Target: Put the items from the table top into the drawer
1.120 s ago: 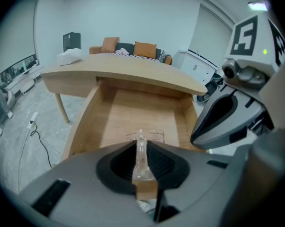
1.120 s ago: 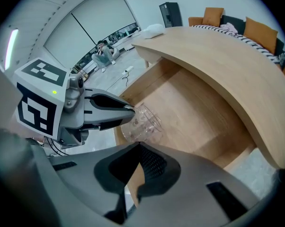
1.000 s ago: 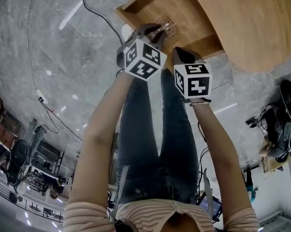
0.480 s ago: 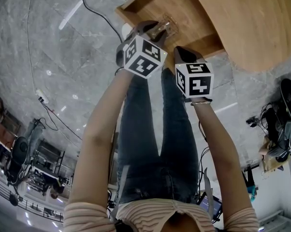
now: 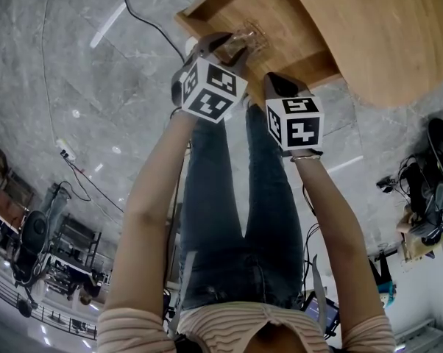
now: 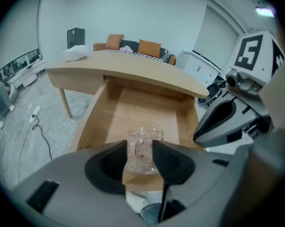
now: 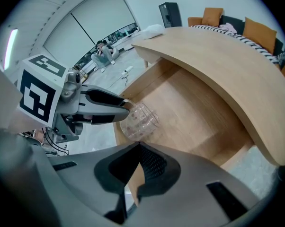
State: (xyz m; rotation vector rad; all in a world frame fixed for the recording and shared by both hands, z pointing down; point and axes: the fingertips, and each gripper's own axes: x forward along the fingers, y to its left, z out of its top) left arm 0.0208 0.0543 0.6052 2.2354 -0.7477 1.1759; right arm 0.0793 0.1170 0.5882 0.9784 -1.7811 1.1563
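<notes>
Left hand-held gripper (image 6: 139,146): jaws have just been opening, now released. I see the glass cup (image 6: 145,141) between them, inside the drawer (image 6: 133,103) at its near end, base hidden behind the jaws. Right hand-held gripper (image 7: 138,145): clenched, empty.

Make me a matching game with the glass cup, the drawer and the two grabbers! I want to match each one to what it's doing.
Things:
1. glass cup
2. drawer
3. left gripper
4. right gripper

States:
A. jaws together, nothing in them
B. pulled open under the table
C. standing inside the drawer, near its front
D. jaws apart, one on each side of the glass

Pairs: 1-C, 2-B, 3-D, 4-A.

Extra clue: the left gripper's jaws have just been opening, with the glass cup between them.
</notes>
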